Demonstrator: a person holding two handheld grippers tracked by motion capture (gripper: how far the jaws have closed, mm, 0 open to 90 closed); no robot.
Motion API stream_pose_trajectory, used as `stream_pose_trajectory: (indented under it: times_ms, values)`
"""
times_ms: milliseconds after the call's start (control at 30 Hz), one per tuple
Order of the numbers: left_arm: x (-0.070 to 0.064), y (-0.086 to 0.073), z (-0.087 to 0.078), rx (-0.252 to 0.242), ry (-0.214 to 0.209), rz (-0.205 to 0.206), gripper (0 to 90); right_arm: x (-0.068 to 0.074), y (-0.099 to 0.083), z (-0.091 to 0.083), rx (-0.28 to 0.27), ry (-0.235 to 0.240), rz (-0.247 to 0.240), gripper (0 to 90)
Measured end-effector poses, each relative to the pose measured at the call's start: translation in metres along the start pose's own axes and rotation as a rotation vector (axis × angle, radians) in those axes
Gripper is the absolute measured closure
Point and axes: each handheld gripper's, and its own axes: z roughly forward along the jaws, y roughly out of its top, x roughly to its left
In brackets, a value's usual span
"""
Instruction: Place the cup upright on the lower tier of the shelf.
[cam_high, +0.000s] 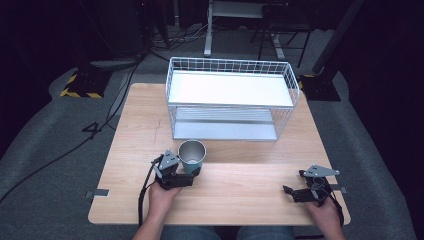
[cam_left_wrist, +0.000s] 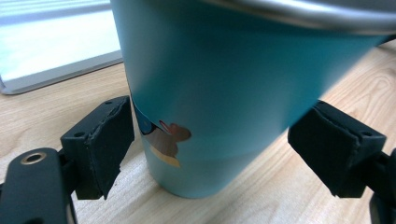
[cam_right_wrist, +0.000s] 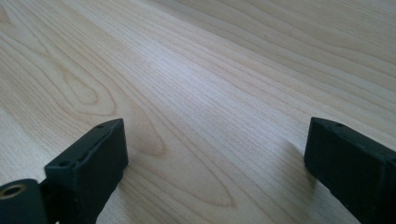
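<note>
A teal cup (cam_high: 192, 154) with a bare metal rim stands upright on the wooden table (cam_high: 240, 185), just in front of the white wire rack (cam_high: 230, 95). My left gripper (cam_high: 190, 168) reaches it from the near side. In the left gripper view the cup (cam_left_wrist: 224, 79) stands between the two black pads (cam_left_wrist: 109, 140), each against a side of its lower wall, so the left gripper (cam_left_wrist: 210, 135) is shut on it. A small animal picture shows on the cup. My right gripper (cam_high: 294, 181) rests low at the table's near right, open, and in its own view the right gripper (cam_right_wrist: 215, 154) has bare wood between the jaws.
The wire rack has two white shelves, both bare, and takes up the far middle of the table. Bare wood lies between the two grippers. Grey carpet, cables and stand legs surround the table.
</note>
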Motion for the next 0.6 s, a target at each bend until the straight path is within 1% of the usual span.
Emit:
stream_pose_trajectory:
  times_ms: [33,67,133,367,433,500,600]
  values:
    - [0.0009,0.0,0.0015,-0.001,0.003,0.001,15.3,0.0,0.0,0.0,0.0,-0.001,0.0,6.9]
    - [0.0012,0.0001,0.0025,0.001,0.004,-0.01,15.3,0.0001,0.0,0.0,-0.001,-0.002,0.002,7.0]
    - [0.0018,0.0007,0.0033,-0.013,0.004,-0.005,15.0,0.0002,0.0,0.0,-0.001,-0.004,0.002,7.2]
    - [0.0003,0.0023,0.0064,-0.006,0.026,-0.004,15.5,-0.0002,-0.0001,-0.0002,-0.002,-0.007,0.006,7.6]
    - [-0.0001,0.0028,0.0072,0.003,0.035,-0.001,16.8,-0.0003,-0.0001,-0.0002,-0.002,-0.007,0.005,7.6]
    - [-0.0012,0.0027,0.0074,0.002,0.046,0.005,19.4,-0.0002,-0.0001,-0.0002,-0.002,-0.007,0.005,7.6]
    - [-0.0017,0.0028,0.0074,0.003,0.056,0.011,20.2,-0.0002,-0.0001,-0.0002,-0.002,-0.007,0.005,7.6]
